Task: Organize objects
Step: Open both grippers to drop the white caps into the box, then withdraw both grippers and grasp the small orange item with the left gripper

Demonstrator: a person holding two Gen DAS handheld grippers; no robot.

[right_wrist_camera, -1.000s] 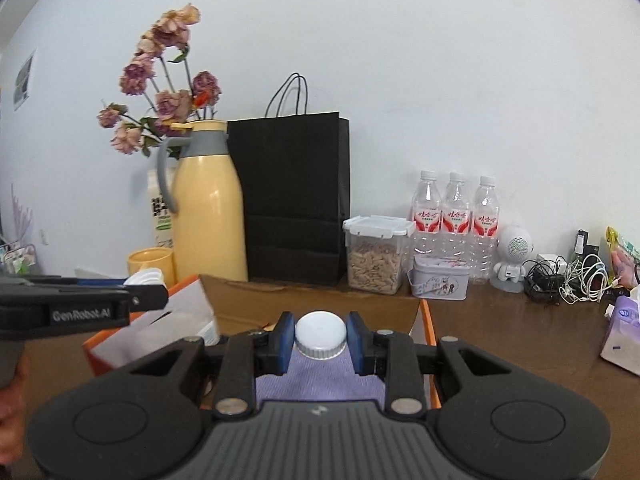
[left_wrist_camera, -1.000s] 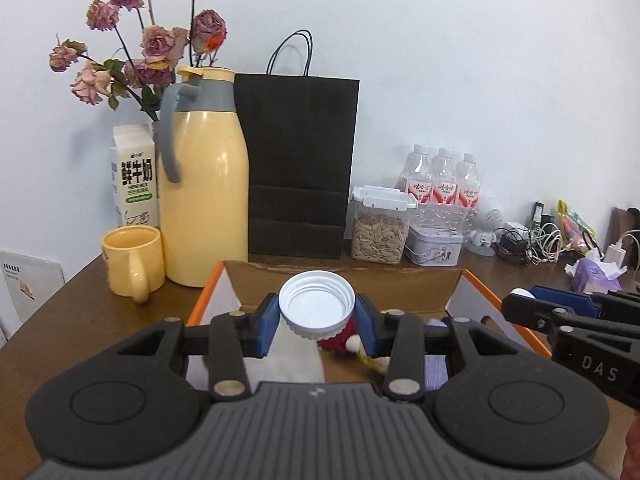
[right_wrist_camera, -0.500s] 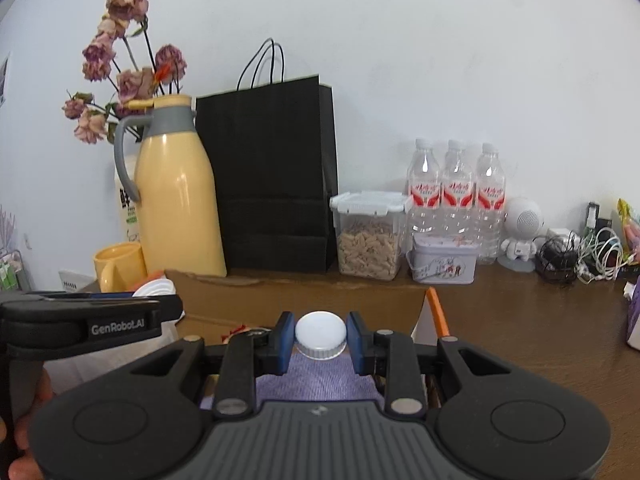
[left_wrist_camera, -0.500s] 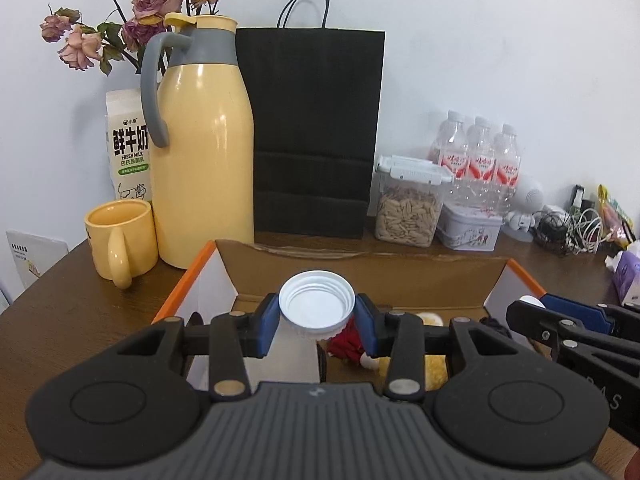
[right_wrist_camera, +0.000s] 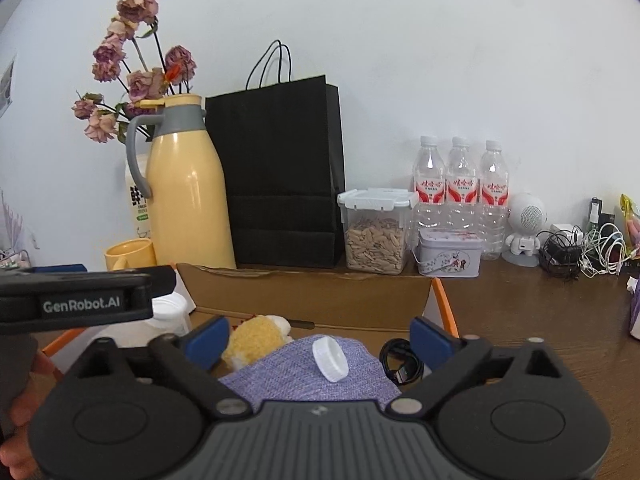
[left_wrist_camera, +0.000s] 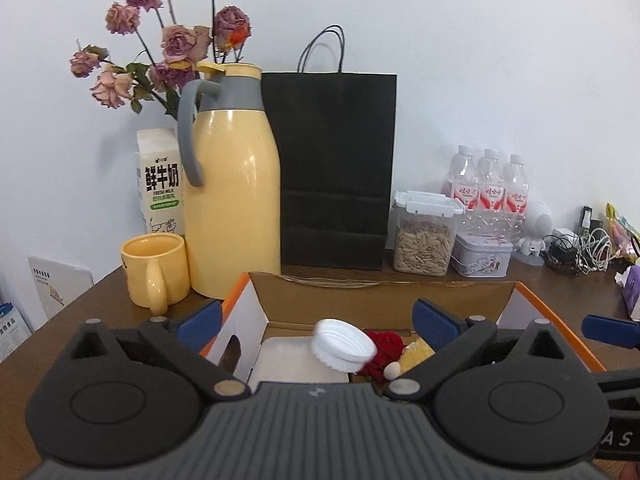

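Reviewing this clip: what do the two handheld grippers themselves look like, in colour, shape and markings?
Both the left gripper and the right gripper are matte black plastic: a ribbed grey centre, two round discs, and angular linkage arms with silver pivot pins. Their fingers carry blue pads. Seen side-on from the right wrist view, the left gripper bears white "GenRobot.AI" lettering.

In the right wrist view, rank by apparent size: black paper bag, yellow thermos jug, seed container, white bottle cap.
1. black paper bag
2. yellow thermos jug
3. seed container
4. white bottle cap, smallest even though it lies nearest the camera, over the purple cloth.
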